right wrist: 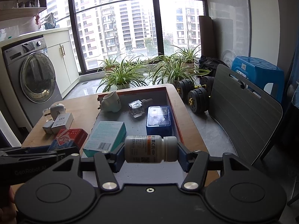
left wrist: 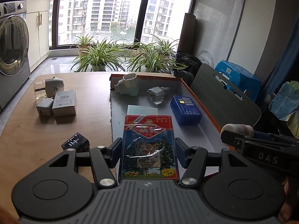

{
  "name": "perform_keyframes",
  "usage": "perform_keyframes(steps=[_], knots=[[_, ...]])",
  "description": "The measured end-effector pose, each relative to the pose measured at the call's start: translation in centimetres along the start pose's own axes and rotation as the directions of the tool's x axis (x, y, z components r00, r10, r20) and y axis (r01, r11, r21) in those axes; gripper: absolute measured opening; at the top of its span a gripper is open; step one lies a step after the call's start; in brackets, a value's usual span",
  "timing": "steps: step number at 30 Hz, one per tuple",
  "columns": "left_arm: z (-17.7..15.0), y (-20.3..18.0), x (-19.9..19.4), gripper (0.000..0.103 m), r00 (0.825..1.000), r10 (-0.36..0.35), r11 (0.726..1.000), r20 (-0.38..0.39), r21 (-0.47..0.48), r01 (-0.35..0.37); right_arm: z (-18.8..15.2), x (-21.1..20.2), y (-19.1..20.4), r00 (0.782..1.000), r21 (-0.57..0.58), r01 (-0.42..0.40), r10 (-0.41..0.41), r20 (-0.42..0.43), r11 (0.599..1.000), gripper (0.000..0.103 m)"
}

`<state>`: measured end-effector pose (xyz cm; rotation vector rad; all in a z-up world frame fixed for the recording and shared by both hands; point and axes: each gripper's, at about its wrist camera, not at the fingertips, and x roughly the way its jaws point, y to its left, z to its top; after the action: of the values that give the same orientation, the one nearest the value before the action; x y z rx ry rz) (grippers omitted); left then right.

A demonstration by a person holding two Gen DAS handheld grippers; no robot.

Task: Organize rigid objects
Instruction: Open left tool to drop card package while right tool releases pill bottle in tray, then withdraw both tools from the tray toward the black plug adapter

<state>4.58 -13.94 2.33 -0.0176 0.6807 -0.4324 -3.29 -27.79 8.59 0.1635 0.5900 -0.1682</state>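
My left gripper [left wrist: 148, 153] is shut on a pack of playing cards [left wrist: 149, 147], red and blue with a tiger picture, held over the near end of the orange-rimmed tray [left wrist: 198, 100]. My right gripper [right wrist: 149, 154] is shut on a white pill bottle [right wrist: 149, 149], held sideways above the tray's near end [right wrist: 175, 115]; the bottle also shows in the left wrist view [left wrist: 237, 128]. In the tray lie a teal box [right wrist: 105, 138], a blue box [left wrist: 186, 110], a clear glass bottle [left wrist: 157, 94] and a white-green plug-in device [left wrist: 128, 85].
On the wooden table [left wrist: 37, 130] left of the tray stand a white box [left wrist: 65, 102], a white charger cube [left wrist: 44, 108], a white device with a clear bottle [left wrist: 50, 87] and a small dark box [left wrist: 76, 143]. A grey chair [right wrist: 243, 123], dumbbells [right wrist: 198, 95] and plants [right wrist: 121, 76] are beyond.
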Motion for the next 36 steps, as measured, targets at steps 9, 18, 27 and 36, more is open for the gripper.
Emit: perform_keyframes(steps=[9,18,27,36], knots=[[0.6,-0.3,-0.2,0.055,0.999,0.007,1.0,0.039,0.025,-0.008,-0.4,0.3,-0.1,1.0,-0.001,0.001,-0.001,-0.01,1.0,0.069],[0.8,0.8,-0.2,0.055,0.999,0.033,0.999,0.028,-0.006,-0.033,-0.4,1.1,0.1,0.999,-0.006,-0.004,0.003,-0.042,1.0,0.069],[0.7,1.4,-0.2,0.068,0.998,0.055,0.998,0.007,-0.019,-0.055,-0.7,1.4,0.8,0.998,-0.033,-0.018,0.016,-0.067,0.999,0.07],[0.8,3.0,-0.8,0.076,0.996,0.086,0.995,0.016,-0.052,-0.085,0.0,0.8,1.9,0.999,-0.056,-0.032,0.03,-0.046,0.998,0.073]])
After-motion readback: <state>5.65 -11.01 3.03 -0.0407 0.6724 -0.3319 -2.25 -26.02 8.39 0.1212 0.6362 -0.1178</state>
